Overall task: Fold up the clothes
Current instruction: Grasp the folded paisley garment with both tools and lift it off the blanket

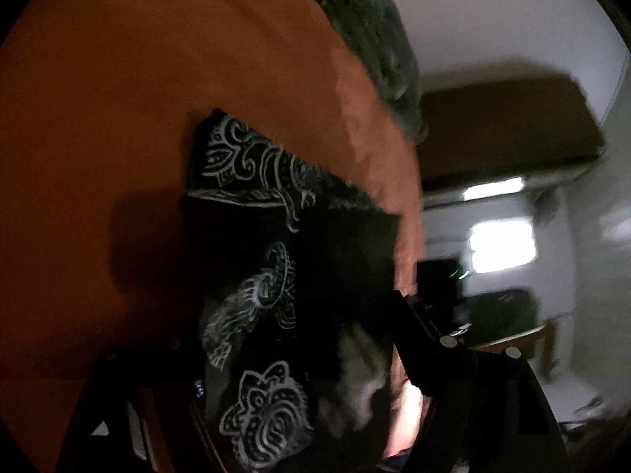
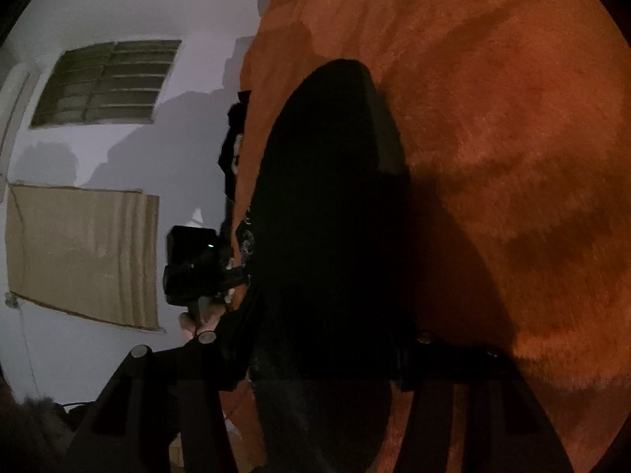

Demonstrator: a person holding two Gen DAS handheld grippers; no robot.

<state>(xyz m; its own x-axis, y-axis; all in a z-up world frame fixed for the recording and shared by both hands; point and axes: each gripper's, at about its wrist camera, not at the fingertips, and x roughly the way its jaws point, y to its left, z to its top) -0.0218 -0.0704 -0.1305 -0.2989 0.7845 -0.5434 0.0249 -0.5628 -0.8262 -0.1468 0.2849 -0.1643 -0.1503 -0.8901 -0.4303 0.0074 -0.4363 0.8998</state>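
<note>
Across the orange blanket [image 1: 118, 79] at frame centre, the black patterned garment [image 1: 252, 165] lies between both tongs; whether either grips is unclear.

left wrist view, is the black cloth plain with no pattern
No, the black cloth carries white paisley and flower prints as it lies on the orange blanket.

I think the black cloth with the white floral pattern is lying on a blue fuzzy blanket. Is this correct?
Not quite: the colour is wrong. The black cloth with the white floral pattern is lying on an orange fuzzy blanket, not a blue one. The left wrist view shows the cloth on it, and the right wrist view shows the same orange surface.
</note>
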